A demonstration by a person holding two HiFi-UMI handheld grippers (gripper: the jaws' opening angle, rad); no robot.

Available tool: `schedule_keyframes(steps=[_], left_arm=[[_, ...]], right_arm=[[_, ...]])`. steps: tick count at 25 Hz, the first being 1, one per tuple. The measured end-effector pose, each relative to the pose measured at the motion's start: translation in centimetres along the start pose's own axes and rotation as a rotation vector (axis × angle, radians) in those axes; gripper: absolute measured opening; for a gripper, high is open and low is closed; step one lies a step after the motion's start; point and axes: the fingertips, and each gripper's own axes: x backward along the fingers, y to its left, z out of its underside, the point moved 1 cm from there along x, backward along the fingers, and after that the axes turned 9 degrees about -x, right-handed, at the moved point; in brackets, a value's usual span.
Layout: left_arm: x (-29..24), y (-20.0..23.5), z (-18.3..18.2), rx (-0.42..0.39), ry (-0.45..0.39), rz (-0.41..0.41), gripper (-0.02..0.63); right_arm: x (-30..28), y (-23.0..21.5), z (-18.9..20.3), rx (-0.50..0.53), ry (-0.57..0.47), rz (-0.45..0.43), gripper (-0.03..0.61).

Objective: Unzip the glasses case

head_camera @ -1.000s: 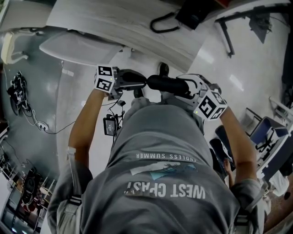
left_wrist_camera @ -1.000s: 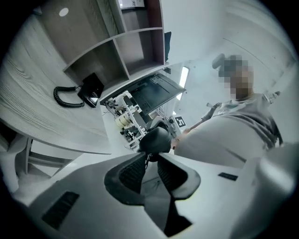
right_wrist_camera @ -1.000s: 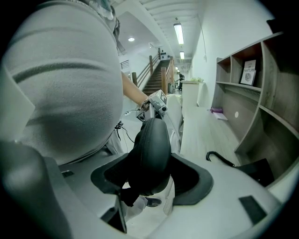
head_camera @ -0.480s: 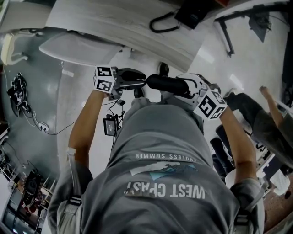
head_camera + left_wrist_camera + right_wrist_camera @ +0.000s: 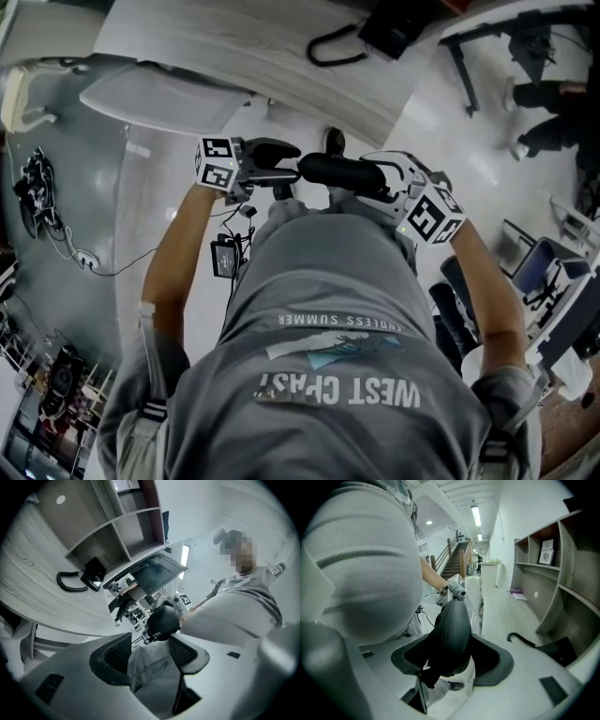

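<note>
The glasses case (image 5: 451,634) is a long, rounded black shell with a leather-like grain and a stitched line running down its length. It lies lengthwise between the fingers of the right gripper (image 5: 451,654). These are closed against its two sides and hold it clear of any surface, and its far end reaches well past those fingertips. A small metal zip pull (image 5: 152,636) hangs at that far end. How far the zip is parted cannot be told.

The left gripper (image 5: 150,644) meets the case end-on. Its fingers stand wide apart, having just been opening, and they grip nothing. The pull lies just ahead of the fingertips, in line with the gap, and the pads touch neither it nor the case.

The head view alone shows both grippers together in front of a grey T-shirt (image 5: 328,309), fingertips facing each other, but the pull is too small to find there. Only the left gripper view shows the pull. Only the right gripper view shows the stitching and the grip on the case's sides.

A glossy pale floor (image 5: 450,103) lies below the fingers. Beyond them runs a wood-grain table (image 5: 234,47) under an open shelf unit (image 5: 548,569). A black telephone (image 5: 89,576) with a coiled cord sits on the table. A staircase (image 5: 457,557) rises far past the case's end.
</note>
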Motion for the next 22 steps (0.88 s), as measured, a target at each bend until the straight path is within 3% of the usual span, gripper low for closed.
schedule_keyframes(steps=[5, 8, 12, 17, 22], left_arm=[[0.0, -1.2, -1.3, 0.007, -0.075, 0.087, 0.242], [-0.1, -1.9, -1.4, 0.014, -0.087, 0.132, 0.205], [0.3, -1.6, -1.0, 0.018, -0.065, 0.120, 0.133], [0.8, -1.4, -1.0, 0.016, -0.051, 0.103, 0.090], [0.8, -0.6, -0.6, 0.008, -0.011, 0.038, 0.028]], right_arm=[[0.1, 0.1, -0.5, -0.013, -0.024, -0.015, 0.276], [0.0, 0.3, -0.3, -0.020, -0.015, -0.021, 0.276], [0.1, 0.2, -0.1, -0.026, -0.019, -0.021, 0.276], [0.2, 0.1, -0.1, -0.033, 0.008, -0.023, 0.276], [-0.1, 0.0, 0.0, -0.028, 0.000, -0.017, 0.276]])
